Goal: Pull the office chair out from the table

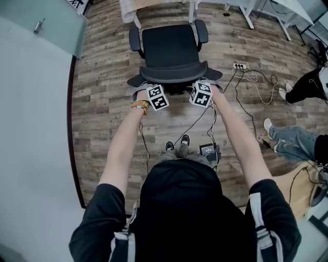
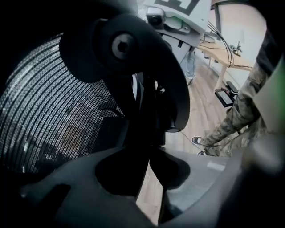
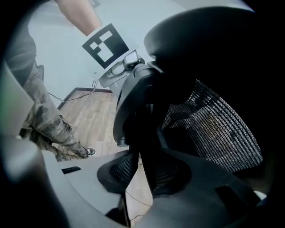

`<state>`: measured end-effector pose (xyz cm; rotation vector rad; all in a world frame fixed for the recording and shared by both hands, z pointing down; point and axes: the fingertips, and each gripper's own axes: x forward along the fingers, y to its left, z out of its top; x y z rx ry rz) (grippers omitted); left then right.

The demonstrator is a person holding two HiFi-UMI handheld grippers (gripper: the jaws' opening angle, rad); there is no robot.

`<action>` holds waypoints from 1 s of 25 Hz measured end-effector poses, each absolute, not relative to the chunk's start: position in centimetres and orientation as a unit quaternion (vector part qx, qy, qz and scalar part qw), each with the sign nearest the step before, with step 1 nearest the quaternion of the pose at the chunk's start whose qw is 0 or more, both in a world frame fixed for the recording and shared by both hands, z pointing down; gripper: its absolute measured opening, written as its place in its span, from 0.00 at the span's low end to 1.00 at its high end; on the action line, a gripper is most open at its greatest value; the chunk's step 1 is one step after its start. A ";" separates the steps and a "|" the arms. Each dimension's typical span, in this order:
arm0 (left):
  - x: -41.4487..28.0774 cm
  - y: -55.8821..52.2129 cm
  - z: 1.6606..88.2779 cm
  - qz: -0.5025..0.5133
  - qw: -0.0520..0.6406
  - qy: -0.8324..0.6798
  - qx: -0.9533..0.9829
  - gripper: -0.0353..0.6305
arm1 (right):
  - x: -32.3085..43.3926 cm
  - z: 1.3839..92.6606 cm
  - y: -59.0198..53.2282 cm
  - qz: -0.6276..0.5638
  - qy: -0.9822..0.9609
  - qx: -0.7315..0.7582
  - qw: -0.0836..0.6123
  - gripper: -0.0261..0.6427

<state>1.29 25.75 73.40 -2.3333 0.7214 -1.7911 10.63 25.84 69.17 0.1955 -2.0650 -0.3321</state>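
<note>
Both tools are on the chair (image 1: 171,51): left gripper (image 2: 148,153) and right gripper (image 3: 137,171) each seem clamped on its backrest rim. The chair sits just off the table (image 1: 128,10). Cables (image 1: 256,84) and a bystander's legs (image 1: 289,137) crowd the right.

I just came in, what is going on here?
A person stands behind a black office chair with tongs in each hand. The left tongs and the right tongs both clamp the top of its backrest. The chair stands on the wooden floor, its seat clear of the table.
</note>
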 end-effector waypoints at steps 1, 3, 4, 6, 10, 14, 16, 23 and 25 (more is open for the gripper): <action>1.2 25.7 73.4 -0.590 0.059 0.237 -0.770 0.20 | 10.6 69.2 25.8 -0.137 -0.853 0.081 0.498 0.15; 1.0 25.6 73.3 -0.587 0.066 0.237 -0.771 0.20 | 10.3 69.1 25.8 -0.137 -0.851 0.084 0.499 0.15; 0.9 25.6 73.2 -0.586 0.069 0.237 -0.772 0.20 | 10.2 69.1 25.8 -0.137 -0.851 0.085 0.500 0.15; 0.7 25.6 73.2 -0.585 0.073 0.235 -0.773 0.20 | 10.0 69.1 25.8 -0.138 -0.849 0.089 0.502 0.15; 0.1 25.1 72.8 -0.575 0.094 0.238 -0.777 0.21 | 9.4 68.8 25.5 -0.142 -0.851 0.097 0.495 0.15; -0.1 24.7 72.4 -0.566 0.117 0.243 -0.779 0.21 | 9.3 68.3 25.1 -0.145 -0.856 0.111 0.484 0.15; -0.2 24.4 72.1 -0.560 0.127 0.249 -0.780 0.22 | 9.2 68.3 24.9 -0.147 -0.856 0.112 0.483 0.15; -0.5 24.4 70.0 -0.498 0.081 0.299 -0.810 0.29 | 9.3 67.1 24.2 -0.108 -0.872 0.142 0.457 0.19; -0.2 24.6 68.9 -0.481 0.087 0.310 -0.816 0.29 | 9.2 66.1 24.1 -0.097 -0.880 0.158 0.438 0.19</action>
